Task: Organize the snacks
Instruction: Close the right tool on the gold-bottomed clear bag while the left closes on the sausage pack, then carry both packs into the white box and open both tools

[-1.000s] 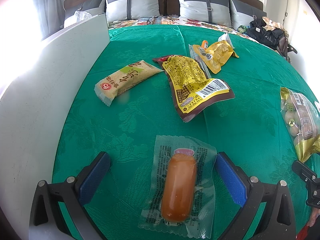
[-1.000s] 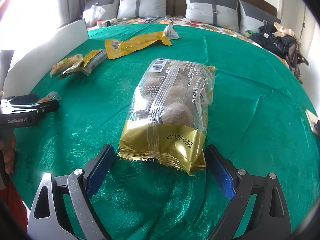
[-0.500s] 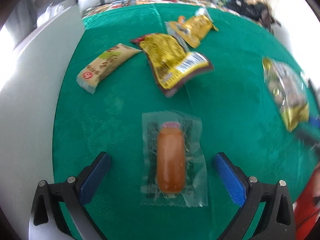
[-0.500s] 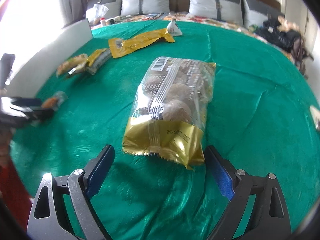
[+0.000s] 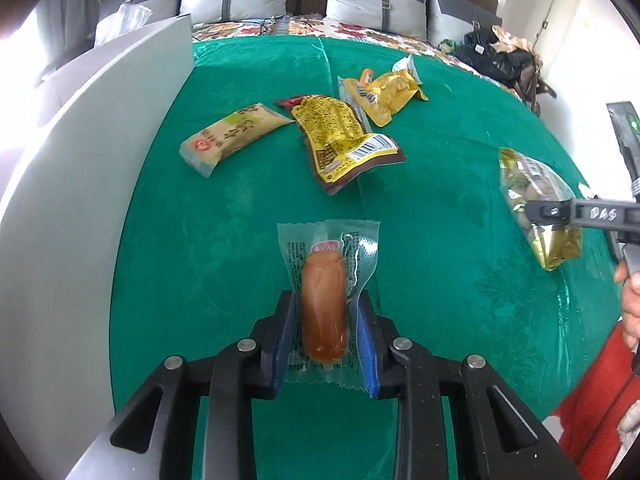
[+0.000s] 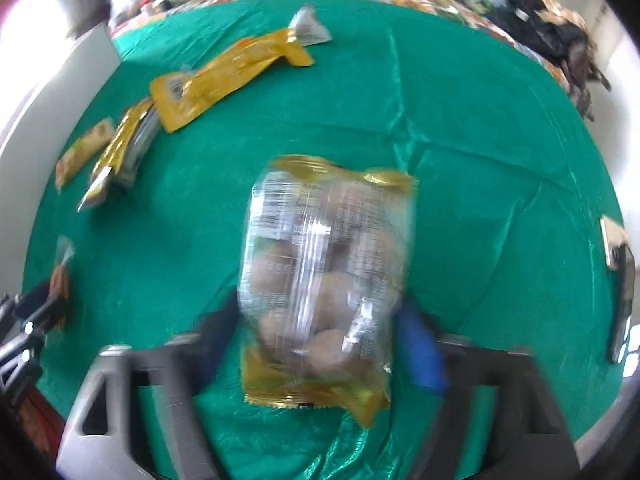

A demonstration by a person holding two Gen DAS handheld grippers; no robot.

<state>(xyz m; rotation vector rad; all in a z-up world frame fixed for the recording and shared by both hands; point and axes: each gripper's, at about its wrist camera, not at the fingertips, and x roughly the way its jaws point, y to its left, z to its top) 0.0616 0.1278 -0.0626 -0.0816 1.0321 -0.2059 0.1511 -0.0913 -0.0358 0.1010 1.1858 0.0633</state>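
Looking through the left wrist camera, I see my left gripper (image 5: 324, 340) closed on the sausage pack (image 5: 325, 304). The two blue pads press the clear wrapper from both sides at the near half of the sausage, and the far half sticks out forward over the green cloth (image 5: 440, 300). I judge the step in hand is to carry this pack to its place, so I want to keep the squeeze steady and lift straight, because the film is slippery and the free end can swing. Farther on the cloth lie the beige bar pack (image 5: 234, 134), the brown and yellow pouch (image 5: 344, 140) and the yellow pouch (image 5: 390, 94); they are well apart from my gripper and do not block a lift. A white board (image 5: 80, 200) stands along the left edge, so I should not swing to that side.

From the right wrist camera the picture is blurred. The bag of round snacks (image 6: 326, 280) lies between the fingers of my right gripper (image 6: 320, 344), with its gold near end toward me. The fingers stand close at both sides of the bag, but I cannot tell if they already press it. Here I would close slowly on the middle, since the bag is puffy and soft. A long yellow pouch (image 6: 228, 80) and a small white packet (image 6: 310, 26) lie far ahead, and a dark device (image 6: 622, 304) rests at the right edge.
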